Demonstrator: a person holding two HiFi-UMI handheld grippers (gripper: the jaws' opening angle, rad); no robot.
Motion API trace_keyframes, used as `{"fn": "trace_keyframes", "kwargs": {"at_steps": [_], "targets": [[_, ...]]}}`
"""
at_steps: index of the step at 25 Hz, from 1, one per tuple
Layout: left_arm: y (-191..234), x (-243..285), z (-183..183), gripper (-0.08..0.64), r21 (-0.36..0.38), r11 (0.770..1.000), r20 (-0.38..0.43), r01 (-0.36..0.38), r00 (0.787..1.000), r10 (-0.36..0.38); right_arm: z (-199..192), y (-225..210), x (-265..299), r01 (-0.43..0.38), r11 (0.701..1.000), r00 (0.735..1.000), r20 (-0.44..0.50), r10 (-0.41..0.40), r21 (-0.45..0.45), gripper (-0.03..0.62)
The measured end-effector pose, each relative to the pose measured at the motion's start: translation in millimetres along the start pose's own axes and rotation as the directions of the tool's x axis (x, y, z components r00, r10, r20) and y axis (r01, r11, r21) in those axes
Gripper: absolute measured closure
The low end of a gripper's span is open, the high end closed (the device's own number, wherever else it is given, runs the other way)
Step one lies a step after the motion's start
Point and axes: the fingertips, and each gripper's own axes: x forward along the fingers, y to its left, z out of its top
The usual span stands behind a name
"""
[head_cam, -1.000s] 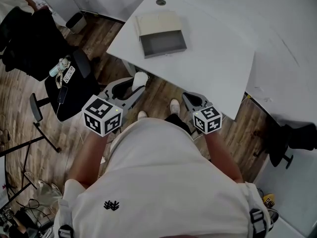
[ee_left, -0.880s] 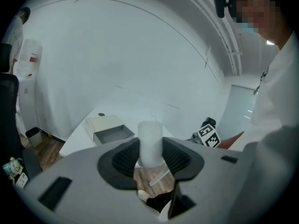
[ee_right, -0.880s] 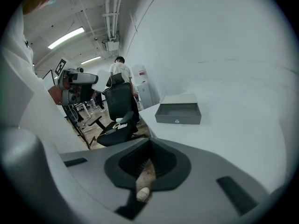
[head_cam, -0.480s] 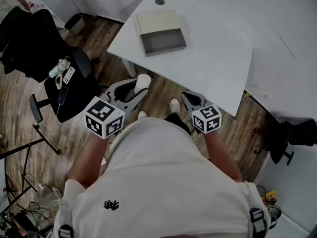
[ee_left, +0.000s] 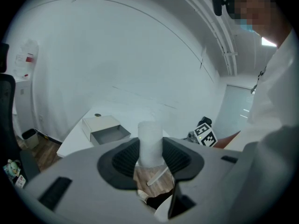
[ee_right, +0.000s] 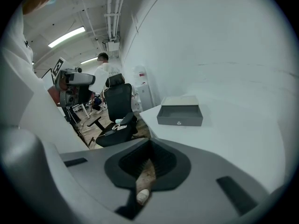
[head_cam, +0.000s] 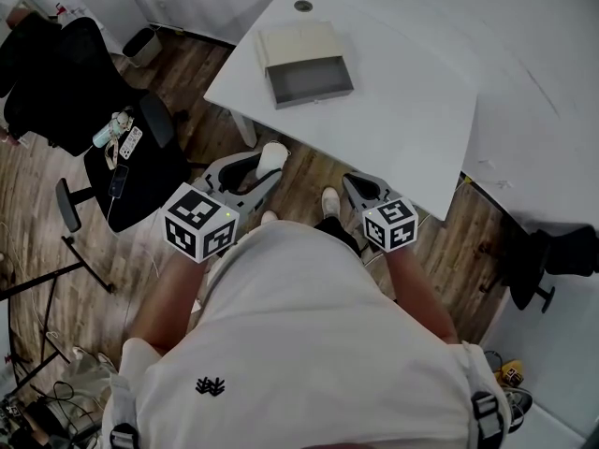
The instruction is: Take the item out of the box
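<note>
- Out of the box and off the table: a white cylindrical item point(ee_left: 150, 141), upright, pinched between the two pads of the left gripper point(head_cam: 266, 164).
- Held low in front of the person's body, over the wooden floor point(head_cam: 178, 92), just off the near corner of the white table point(head_cam: 402, 120) and well apart from the box.
- Left tongs set wide, pressing on the item's sides from either hand.
- On the far-left part of the table: the box point(head_cam: 298, 43), a beige sleeve with its grey drawer point(head_cam: 309, 82) pulled out toward the person, open side up.
- Beside the left gripper, at much the same height near the waist: the right gripper point(head_cam: 356, 183), tongs pressed together on nothing, with only a sliver of floor and a shoe tip showing below the pads.
- Left of the grippers: a black office chair point(head_cam: 140, 171) with a few small things lying on its seat.
- Seen in the right gripper view, well behind that chair: a second person point(ee_right: 106, 73) in a white top, standing.
</note>
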Motion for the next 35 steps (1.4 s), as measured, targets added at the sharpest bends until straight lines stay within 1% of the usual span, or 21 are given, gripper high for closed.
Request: {"fn": "trace_keyframes", "kwargs": {"at_steps": [14, 21, 26, 35], "targets": [[3.7, 5.3, -4.1, 0.397, -0.018, 1.0, -0.014, 0.008, 1.0, -0.008, -0.3, -3.2, -0.5, 0.008, 1.0, 1.0, -0.006, -0.008, 0.005, 0.586], [0.7, 14.3, -8.7, 0.397, -0.03, 1.0, -0.04, 0.003, 0.999, -0.004, -7.2, -11.0, -4.9, 0.005, 1.0, 1.0, -0.016, -0.005, 0.019, 0.586], [3.4, 33.0, -4.7, 0.397, -0.044, 0.999, -0.055, -0.019, 0.998, 0.016, -5.3, -27.5, -4.5, -0.016, 1.0, 1.0, -0.02, 0.016, 0.014, 0.586], [12.2, 78.6, 16.8, 0.397, -0.06, 0.996, -0.059, -0.073, 0.996, 0.069, 12.2, -81.9, -1.0, -0.037, 0.999, 0.999, -0.016, 0.037, -0.002, 0.586]]}}
